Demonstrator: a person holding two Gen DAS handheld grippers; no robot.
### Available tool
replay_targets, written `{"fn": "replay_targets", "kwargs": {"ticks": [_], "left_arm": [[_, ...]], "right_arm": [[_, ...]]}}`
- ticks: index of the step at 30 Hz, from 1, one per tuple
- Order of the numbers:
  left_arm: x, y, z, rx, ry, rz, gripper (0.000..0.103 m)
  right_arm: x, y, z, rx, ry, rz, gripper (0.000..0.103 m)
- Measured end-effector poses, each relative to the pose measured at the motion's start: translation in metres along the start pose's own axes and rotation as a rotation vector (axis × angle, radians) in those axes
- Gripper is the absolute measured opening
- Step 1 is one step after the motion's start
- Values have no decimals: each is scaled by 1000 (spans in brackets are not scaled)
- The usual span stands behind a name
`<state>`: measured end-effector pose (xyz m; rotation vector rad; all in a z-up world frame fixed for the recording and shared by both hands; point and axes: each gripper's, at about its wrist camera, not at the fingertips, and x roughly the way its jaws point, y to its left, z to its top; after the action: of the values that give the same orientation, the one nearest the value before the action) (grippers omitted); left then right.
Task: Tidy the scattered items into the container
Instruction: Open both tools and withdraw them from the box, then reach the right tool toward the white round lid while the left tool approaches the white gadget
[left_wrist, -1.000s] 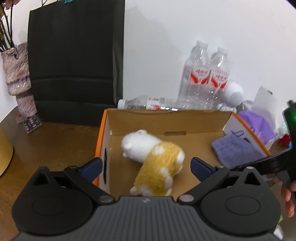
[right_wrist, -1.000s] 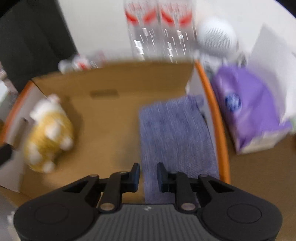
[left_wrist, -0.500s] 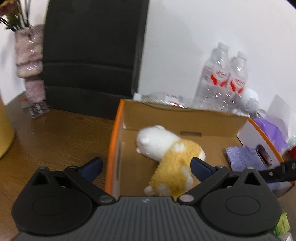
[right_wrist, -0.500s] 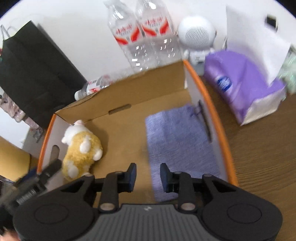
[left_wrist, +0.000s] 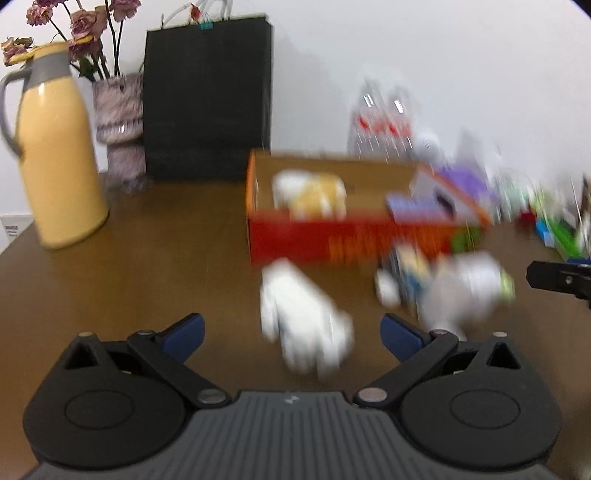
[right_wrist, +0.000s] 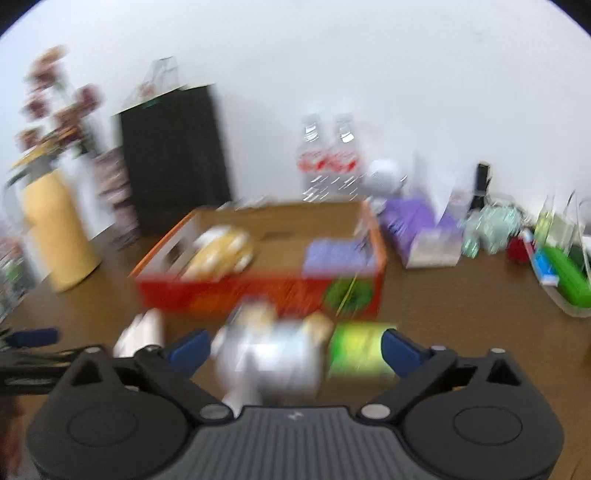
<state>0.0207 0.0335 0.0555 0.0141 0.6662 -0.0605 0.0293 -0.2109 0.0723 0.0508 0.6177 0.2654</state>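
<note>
Landmark: cardboard box (left_wrist: 362, 236), orange-rimmed, red front wall, standing on the brown table (left_wrist: 155, 258).

Inside the box: one yellow-and-white plush toy (left_wrist: 314, 194) toward its left end; one folded lilac cloth (left_wrist: 413, 208) toward its right end. Both counted as already tidied.

In front of the box, on the table: one white item (left_wrist: 303, 321), blurred, kind not legible; one white-and-green bundle (right_wrist: 295, 354), also blurred, with a small patterned piece just beside it. These remained outside the container.

Left of the box: yellow jug (left_wrist: 55, 158), vase of dried flowers (left_wrist: 118, 122), black paper bag (left_wrist: 207, 99). Behind it: two water bottles (right_wrist: 328, 162). Right of it: purple tissue pack (right_wrist: 417, 225) and assorted clutter.

Left gripper (left_wrist: 291, 332): jaws spread wide, nothing held; the white item lay between the fingers but untouched by them.

Right gripper (right_wrist: 295, 350): jaws opening, near full spread, nothing gripped; the white-and-green bundle sat between the fingers, the pads not pressing on it.

Step in hand, as judged: approach to the next two loose items, both grippers back from the box. Next move called for: lower each gripper around its item, close on it firmly, then carry over the red front wall into the free middle of the box.
</note>
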Motion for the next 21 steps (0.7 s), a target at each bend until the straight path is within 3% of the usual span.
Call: {"fn": "replay_targets", "kwargs": {"ticks": [3, 7, 12, 21], "left_arm": [[-4, -15, -37, 54, 34, -14, 103], [-7, -19, -56, 5, 53, 0, 103], [-10, -22, -70, 22, 25, 57, 103], [-11, -14, -71, -10, 30, 41, 103]], "right_arm": [[-9, 11, -49, 13, 73, -64, 101], [-3, 17, -79, 21, 86, -101, 101], [12, 24, -91, 23, 93, -131, 103], [14, 27, -98, -9, 84, -160, 103]]}}
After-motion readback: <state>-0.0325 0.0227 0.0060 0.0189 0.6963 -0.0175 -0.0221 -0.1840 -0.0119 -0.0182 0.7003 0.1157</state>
